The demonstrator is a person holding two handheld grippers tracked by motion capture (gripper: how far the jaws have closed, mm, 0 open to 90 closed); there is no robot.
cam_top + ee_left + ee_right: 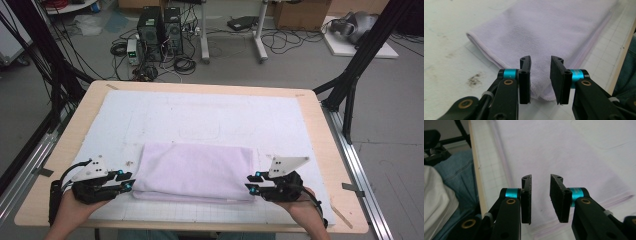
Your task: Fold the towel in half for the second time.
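I hold the left gripper and right gripper open and empty at both ends of the folded lilac towel.

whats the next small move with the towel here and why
Probably ease both grippers inward and close them on the towel's short ends. The left gripper and right gripper sit at opposite ends, jaws open with a gap and nothing pinched; the towel lies folded flat on the mat.
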